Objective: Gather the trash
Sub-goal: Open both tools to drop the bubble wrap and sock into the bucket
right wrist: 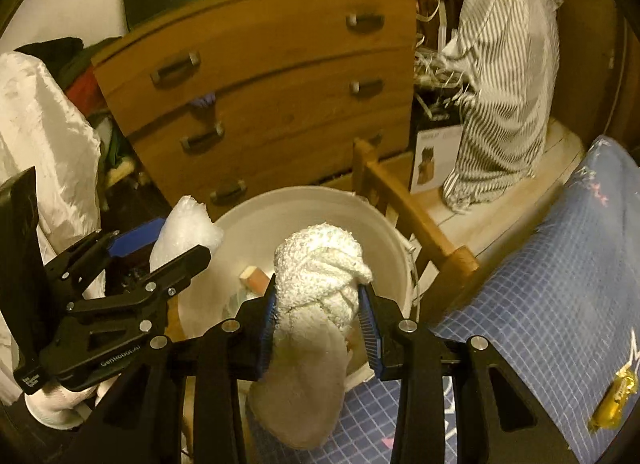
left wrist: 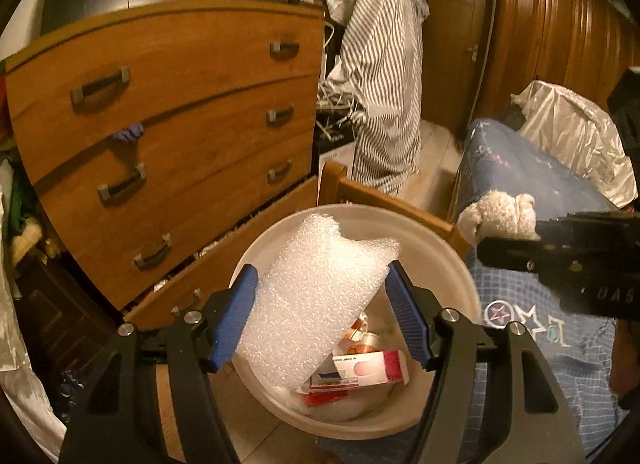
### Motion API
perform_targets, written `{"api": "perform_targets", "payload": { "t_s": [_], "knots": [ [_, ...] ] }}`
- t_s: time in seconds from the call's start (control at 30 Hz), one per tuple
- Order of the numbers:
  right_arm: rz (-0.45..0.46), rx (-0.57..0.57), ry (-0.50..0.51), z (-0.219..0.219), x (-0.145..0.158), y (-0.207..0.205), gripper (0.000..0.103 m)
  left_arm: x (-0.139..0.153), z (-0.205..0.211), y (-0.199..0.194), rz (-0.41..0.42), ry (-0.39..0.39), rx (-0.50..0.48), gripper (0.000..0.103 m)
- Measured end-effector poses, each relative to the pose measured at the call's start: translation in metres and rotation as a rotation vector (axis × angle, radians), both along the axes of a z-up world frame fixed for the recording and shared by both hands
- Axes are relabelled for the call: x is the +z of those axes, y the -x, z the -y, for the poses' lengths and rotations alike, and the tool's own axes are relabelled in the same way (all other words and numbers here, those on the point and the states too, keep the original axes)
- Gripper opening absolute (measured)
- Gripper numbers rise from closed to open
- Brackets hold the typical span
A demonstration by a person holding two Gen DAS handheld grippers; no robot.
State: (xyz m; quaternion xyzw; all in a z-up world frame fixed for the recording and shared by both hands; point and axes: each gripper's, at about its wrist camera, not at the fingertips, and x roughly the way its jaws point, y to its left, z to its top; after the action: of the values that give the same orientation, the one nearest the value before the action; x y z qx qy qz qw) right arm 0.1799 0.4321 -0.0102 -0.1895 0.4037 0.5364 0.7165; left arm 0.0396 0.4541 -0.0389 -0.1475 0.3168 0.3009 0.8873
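White foam sheet (left wrist: 316,296) is pinched in my left tool (left wrist: 320,312), its long axis slanting down into the bin (left wrist: 440,248) straight below, while my right tool (right wrist: 320,324), nearer the rim, pinches a rag (right wrist: 320,272).

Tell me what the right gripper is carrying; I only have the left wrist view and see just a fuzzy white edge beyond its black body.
Observer: The right gripper is shut on a crumpled white towel that hangs below its pads.
Operator: Is it over the bucket?
Observer: Yes, the towel sits above the white bucket, beside the foam sheet in the left gripper.
Operator: Any trash left on the bed?
Observer: A gold wrapper lies on the blue checked bedcover.
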Motion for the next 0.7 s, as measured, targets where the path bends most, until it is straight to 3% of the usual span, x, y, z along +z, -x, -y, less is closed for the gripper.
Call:
{"api": "perform_targets", "payload": {
  "t_s": [0.43, 0.5, 0.57, 0.7],
  "knots": [
    [-0.020, 0.000, 0.013, -0.008, -0.019, -0.014, 0.038, -0.017, -0.019, -0.004, -0.016, 0.031, 0.003, 0.064],
    [-0.018, -0.006, 0.006, -0.007, -0.018, -0.015, 0.050, -0.018, -0.020, -0.005, -0.019, 0.034, 0.003, 0.065],
    [-0.019, -0.016, -0.024, -0.004, -0.014, -0.017, 0.068, -0.020, -0.022, -0.004, -0.029, 0.035, 0.011, 0.076],
    [-0.027, -0.030, -0.057, 0.004, -0.007, -0.022, 0.069, -0.021, -0.026, 0.000, -0.027, 0.036, 0.037, 0.082]
  ]
}}
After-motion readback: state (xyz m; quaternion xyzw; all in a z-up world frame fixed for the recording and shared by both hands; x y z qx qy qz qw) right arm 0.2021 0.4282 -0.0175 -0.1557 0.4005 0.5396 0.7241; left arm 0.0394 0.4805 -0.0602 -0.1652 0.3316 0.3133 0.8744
